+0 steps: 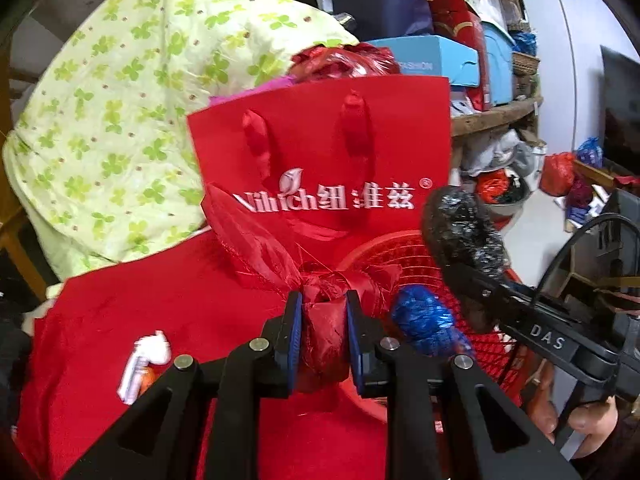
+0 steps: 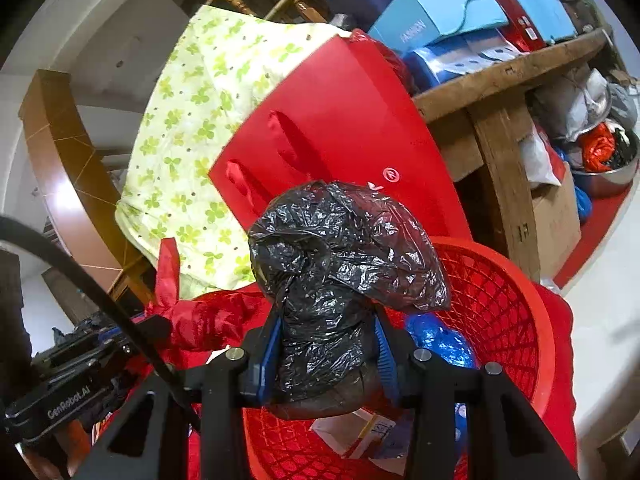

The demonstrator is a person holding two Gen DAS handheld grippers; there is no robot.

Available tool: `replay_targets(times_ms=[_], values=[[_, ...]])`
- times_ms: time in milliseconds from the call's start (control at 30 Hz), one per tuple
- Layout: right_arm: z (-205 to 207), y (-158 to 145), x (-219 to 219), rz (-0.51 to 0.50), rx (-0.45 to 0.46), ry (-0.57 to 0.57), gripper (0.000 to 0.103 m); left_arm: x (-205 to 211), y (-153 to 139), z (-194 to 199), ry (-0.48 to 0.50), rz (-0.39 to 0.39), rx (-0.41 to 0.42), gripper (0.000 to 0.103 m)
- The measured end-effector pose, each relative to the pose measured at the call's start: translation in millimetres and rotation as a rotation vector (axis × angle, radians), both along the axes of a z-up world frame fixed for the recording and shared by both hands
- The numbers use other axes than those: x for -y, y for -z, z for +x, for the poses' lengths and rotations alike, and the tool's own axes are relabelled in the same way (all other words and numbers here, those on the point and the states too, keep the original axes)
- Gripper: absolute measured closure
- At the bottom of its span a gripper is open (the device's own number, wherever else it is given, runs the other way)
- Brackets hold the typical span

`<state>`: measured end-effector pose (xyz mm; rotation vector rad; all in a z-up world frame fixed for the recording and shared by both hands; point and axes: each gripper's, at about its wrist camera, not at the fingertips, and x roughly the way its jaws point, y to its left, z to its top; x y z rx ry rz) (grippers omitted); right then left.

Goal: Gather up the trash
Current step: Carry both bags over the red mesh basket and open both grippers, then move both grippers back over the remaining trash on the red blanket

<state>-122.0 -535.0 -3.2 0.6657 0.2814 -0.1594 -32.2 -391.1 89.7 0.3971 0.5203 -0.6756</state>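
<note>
The left gripper [image 1: 323, 334] fingers pinch a knotted red plastic bag [image 1: 324, 320]; the right gripper [image 2: 328, 354] fingers clamp a crumpled black plastic bag [image 2: 340, 248] above the red mesh basket [image 2: 508, 304].

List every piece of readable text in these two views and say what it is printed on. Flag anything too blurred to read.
"Vihich" with Chinese characters and an ® mark: red paper bag.
"FASHION": blue box on the shelf; in the right wrist view only "FASHION"-like letters show, partly blurred.
"DAS": body of the right claw.
"GenRobot.AI": body of the left claw.
White label inside the red basket: too small to read.
</note>
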Motion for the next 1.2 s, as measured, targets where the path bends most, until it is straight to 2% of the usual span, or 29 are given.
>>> replay_targets(times_ms=[67, 167, 200, 233, 300, 433, 567, 833, 1033, 1200], values=[[4, 3, 6, 0.034, -0.017, 0.008, 0.047, 4, 7, 7, 0.034, -0.019, -0.047, 0.075], [8, 10, 17, 0.107, -0.024, 0.024, 0.036, 6, 17, 15, 0.082, -0.058, -0.104, 0.055], [9, 13, 21, 0.135, -0.026, 0.027, 0.035, 5, 21, 18, 0.088, -0.068, -0.111, 0.044], [10, 14, 23, 0.153, -0.026, 0.026, 0.035, 4, 23, 20, 0.095, -0.078, -0.117, 0.042], [13, 17, 25, 0.18, -0.028, 0.03, 0.035, 0, 26, 23, 0.089, -0.083, -0.127, 0.042], [11, 13, 21, 0.156, -0.009, 0.054, 0.035, -16, 26, 27, 0.048, -0.08, -0.132, 0.041], [10, 0, 4, 0.064, 0.036, 0.075, 0.035, -37, 23, 27, -0.041, -0.045, -0.084, 0.039], [23, -27, -55, -0.051, 0.159, -0.033, 0.035, -102, 10, 21, -0.227, 0.014, 0.064, 0.036], [52, -34, -102, -0.079, 0.16, -0.131, 0.035, -158, 4, 29, -0.335, 0.019, 0.094, 0.034], [80, -32, -139, -0.094, 0.126, -0.203, 0.034, -194, 3, 33, -0.394, 0.016, 0.099, 0.034]])
